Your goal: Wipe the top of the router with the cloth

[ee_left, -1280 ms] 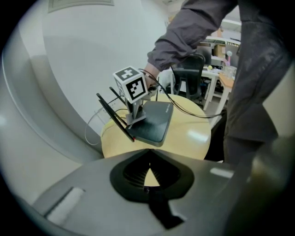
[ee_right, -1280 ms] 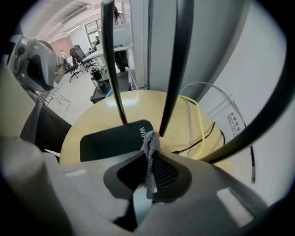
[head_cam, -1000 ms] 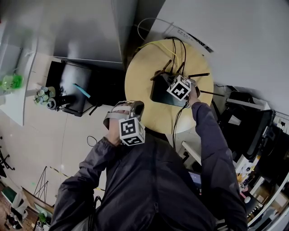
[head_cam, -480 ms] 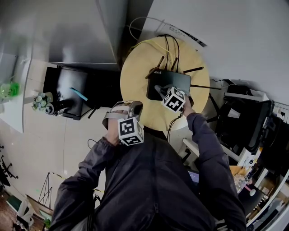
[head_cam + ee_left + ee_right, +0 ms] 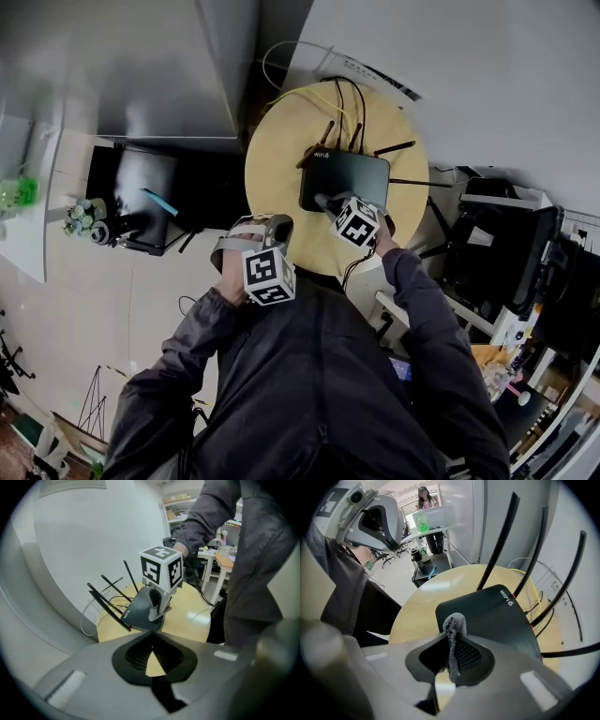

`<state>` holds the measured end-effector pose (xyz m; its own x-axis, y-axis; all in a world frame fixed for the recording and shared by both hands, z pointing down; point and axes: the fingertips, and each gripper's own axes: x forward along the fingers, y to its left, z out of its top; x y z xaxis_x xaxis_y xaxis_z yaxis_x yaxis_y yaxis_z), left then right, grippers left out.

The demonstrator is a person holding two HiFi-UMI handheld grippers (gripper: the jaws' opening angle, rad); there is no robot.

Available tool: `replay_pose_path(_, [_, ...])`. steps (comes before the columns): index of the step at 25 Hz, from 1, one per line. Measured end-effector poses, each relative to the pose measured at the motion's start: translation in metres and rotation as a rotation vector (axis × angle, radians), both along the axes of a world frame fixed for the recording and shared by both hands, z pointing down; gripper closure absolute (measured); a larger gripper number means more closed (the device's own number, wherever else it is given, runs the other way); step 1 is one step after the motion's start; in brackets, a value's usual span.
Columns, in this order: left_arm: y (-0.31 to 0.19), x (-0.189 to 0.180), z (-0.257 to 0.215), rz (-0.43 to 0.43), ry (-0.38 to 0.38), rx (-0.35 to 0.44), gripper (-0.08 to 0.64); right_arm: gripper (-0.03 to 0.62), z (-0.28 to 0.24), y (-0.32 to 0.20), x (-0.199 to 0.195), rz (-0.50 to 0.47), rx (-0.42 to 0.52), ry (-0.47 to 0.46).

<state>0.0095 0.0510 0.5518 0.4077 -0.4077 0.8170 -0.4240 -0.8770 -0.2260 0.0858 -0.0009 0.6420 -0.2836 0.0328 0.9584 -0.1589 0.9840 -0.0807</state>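
2 jaws of the right gripper (image 5: 451, 637) are pinched tight on a fold of grey cloth (image 5: 455, 623), which sits over the near edge of the black router (image 5: 497, 613) on the round wooden table (image 5: 277, 155). The left gripper (image 5: 151, 638) hangs beside the table's near edge, its jaws closed together on nothing.

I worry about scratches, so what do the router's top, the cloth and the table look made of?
The router: likely hard plastic, a dark matte shell with printed white lettering.
The cloth: grey and fuzzy, probably microfibre or fleece; its nap shows at the fold.
The table: pale wood or wood-look laminate, smooth, with soft reflections.
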Motion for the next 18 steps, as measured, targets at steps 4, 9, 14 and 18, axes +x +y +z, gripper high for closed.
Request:
replay_pose_path(4, [-0.004,0.004,0.000,-0.005,0.002,0.005,0.560,0.565,-0.004,-0.022,0.011,0.035,0.011,-0.016])
replay_pose_path(9, [-0.006,0.003,0.002,-0.031,-0.004,-0.006,0.560,0.565,-0.006,-0.077,0.033,0.132,0.054,-0.007])
replay_pose_path(14, [-0.007,0.003,0.004,-0.054,-0.011,-0.019,0.560,0.565,-0.010,-0.120,0.039,0.167,0.100,-0.004])
replay_pose_path(18, [-0.008,0.003,0.005,-0.061,-0.019,-0.028,0.560,0.565,-0.002,-0.131,0.038,0.116,0.117,0.037])
